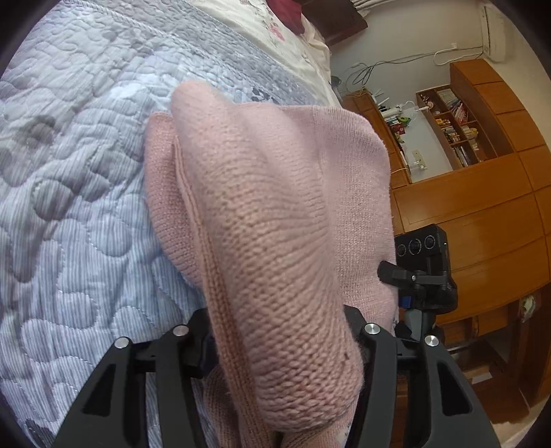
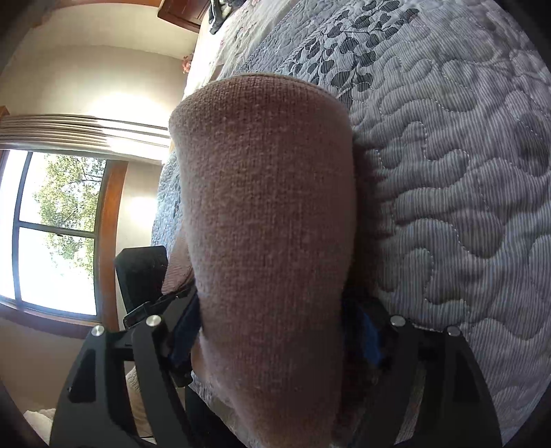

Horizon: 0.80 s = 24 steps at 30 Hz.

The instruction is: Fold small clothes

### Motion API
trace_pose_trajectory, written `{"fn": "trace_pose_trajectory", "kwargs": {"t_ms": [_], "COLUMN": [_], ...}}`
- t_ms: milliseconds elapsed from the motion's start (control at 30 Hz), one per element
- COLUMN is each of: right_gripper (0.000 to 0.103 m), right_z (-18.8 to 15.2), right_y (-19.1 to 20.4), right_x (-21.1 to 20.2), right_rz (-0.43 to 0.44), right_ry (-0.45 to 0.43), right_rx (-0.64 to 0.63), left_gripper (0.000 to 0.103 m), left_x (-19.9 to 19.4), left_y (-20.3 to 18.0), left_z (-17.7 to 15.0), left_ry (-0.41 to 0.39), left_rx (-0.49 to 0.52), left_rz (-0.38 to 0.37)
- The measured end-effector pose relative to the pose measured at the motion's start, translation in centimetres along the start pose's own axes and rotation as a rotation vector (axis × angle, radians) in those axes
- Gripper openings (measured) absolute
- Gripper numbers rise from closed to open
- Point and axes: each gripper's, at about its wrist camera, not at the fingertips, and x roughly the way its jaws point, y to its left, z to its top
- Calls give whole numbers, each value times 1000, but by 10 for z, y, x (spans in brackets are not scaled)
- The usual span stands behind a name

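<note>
A pink knitted garment [image 1: 268, 206] lies over a quilted bedspread [image 1: 69, 155]. In the left wrist view a thick fold of it bulges up between my left gripper's [image 1: 282, 348] black fingers, which are shut on it; the fingertips are hidden by the knit. Beyond the fold the garment spreads flat toward the bed's edge. In the right wrist view another fold of the same pink garment [image 2: 268, 224] fills the middle and stands raised above the quilt [image 2: 447, 172]. My right gripper [image 2: 272, 344] is shut on that fold, blue pads [image 2: 370, 339] showing at the cloth's sides.
The other gripper's black body with a camera [image 1: 422, 265] sits just right of the garment. A wooden cabinet and bookshelf [image 1: 482, 144] stand past the bed. A cream pillow [image 1: 268, 20] lies at the head. In the right wrist view a window [image 2: 51, 224] sits to the left.
</note>
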Motion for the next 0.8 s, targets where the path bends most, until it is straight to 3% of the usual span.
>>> {"fn": "trace_pose_trajectory", "kwargs": {"t_ms": [100, 233, 433, 533, 567, 600, 700, 800], "right_gripper": [82, 85, 84, 66, 49, 41, 34, 32], "right_z": [-7, -32, -89, -105, -103, -103, -110, -114], "right_y": [11, 15, 2, -2, 0, 3, 15, 18], "right_x": [-3, -18, -28, -21, -15, -11, -17, -13], "right_rz": [-47, -97, -139, -148, -135, -125, -178, -220], "right_ry": [-14, -17, 25, 44, 56, 62, 36, 38], "right_rx": [-11, -27, 2, 10, 16, 19, -34, -36], "left_gripper": [58, 59, 60, 60, 60, 60, 59, 61], "left_x": [-16, -43, -74, -67, -64, -61, -55, -56], "left_y": [3, -20, -56, -71, -70, -69, -58, -45], "left_z": [-2, -17, -66, -78, -83, -87, -95, -99], "left_ry": [-7, -53, -130, -116, -106, -91, -61, -50], "left_rx": [0, 60, 160, 209, 211, 205, 193, 169], "left_rz": [52, 174, 264, 324, 339, 361, 431, 442]}}
